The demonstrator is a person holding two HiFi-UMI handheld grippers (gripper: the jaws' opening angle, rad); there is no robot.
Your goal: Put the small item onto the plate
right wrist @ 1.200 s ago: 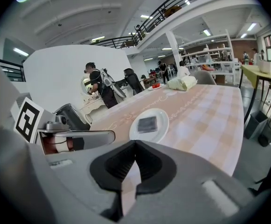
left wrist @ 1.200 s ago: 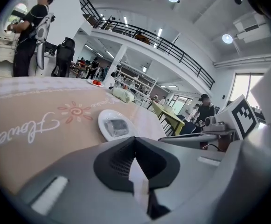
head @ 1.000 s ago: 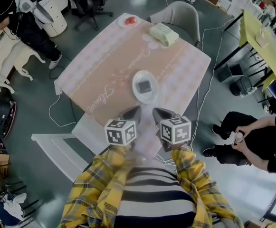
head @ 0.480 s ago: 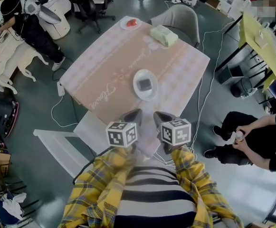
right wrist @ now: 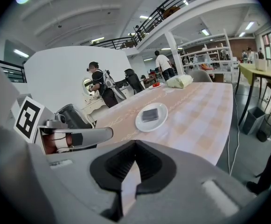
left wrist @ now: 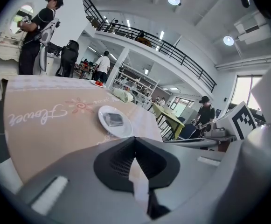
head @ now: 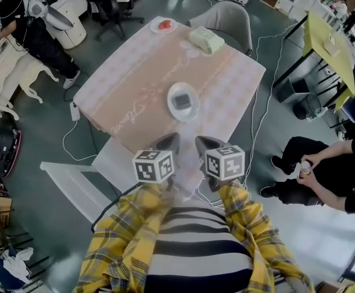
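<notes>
**A:** So, where is the small dark item (head: 181, 101)?

**B:** It lies flat on the white plate (head: 192, 110), just above the centre of the head view. It sits well inside the rim and nothing touches it. What kind of object it is, I cannot tell.

**A:** And the two grippers?

**B:** Both are at the lower middle of the frame, off the near corner of the table (head: 128, 84) and well apart from the plate. The left gripper (head: 167, 144) has its jaws pressed together with nothing between them. The right gripper (head: 209, 145) is the same, closed and empty.

**A:** Which step is this, then?

**B:** As I judge it, the placing is done and only the clean finish is left.

**A:** How to do that well?

**B:** Hold both grippers close to the body, below the table edge, and don't reach back over the plate. The tablecloth (head: 107, 118) hangs at the near corner, lower left of the plate. A jaw brushing it could drag the cloth and slide the plate. Also mind the white cable (head: 258, 112) along the table's right side.
</notes>
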